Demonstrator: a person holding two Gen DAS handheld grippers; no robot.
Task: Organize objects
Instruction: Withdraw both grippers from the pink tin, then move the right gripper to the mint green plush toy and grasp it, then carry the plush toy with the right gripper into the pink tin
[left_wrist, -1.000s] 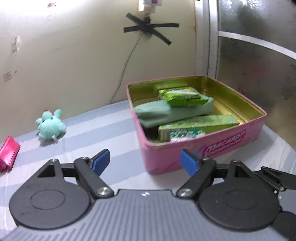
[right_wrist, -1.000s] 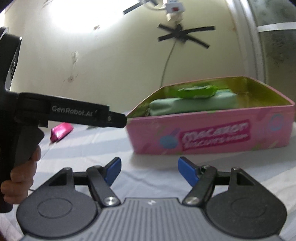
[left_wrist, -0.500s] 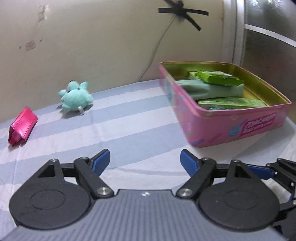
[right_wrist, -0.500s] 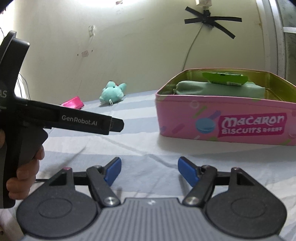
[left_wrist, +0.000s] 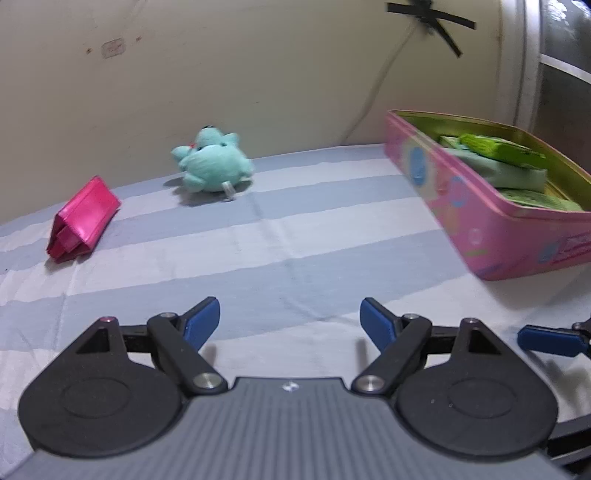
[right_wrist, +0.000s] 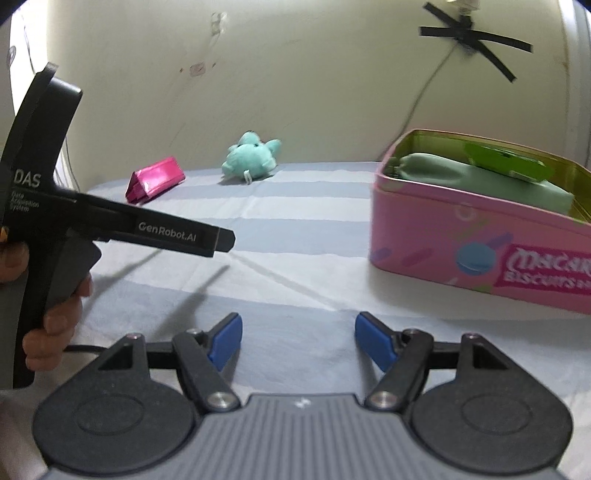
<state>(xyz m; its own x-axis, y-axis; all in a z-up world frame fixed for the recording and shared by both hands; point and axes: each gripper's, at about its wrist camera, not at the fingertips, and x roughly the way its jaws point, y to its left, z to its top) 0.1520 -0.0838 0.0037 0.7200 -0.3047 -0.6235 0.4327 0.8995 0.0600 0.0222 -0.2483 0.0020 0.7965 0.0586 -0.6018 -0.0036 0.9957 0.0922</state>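
Both tongs, left (left_wrist: 290, 319) and right (right_wrist: 298, 341), gape empty; teal plush (left_wrist: 212, 162) and pink pouch (left_wrist: 83, 219) lie near the bed's (left_wrist: 295, 236) far edge, apparently.

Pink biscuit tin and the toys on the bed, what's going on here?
A person holds a gripper in each hand, tidying things into the pink Macaron biscuit tin. It already holds green packets and a green pouch. The left gripper and right gripper are both open and empty, pointing toward the teal plush toy and pink wallet lying on the striped sheet.
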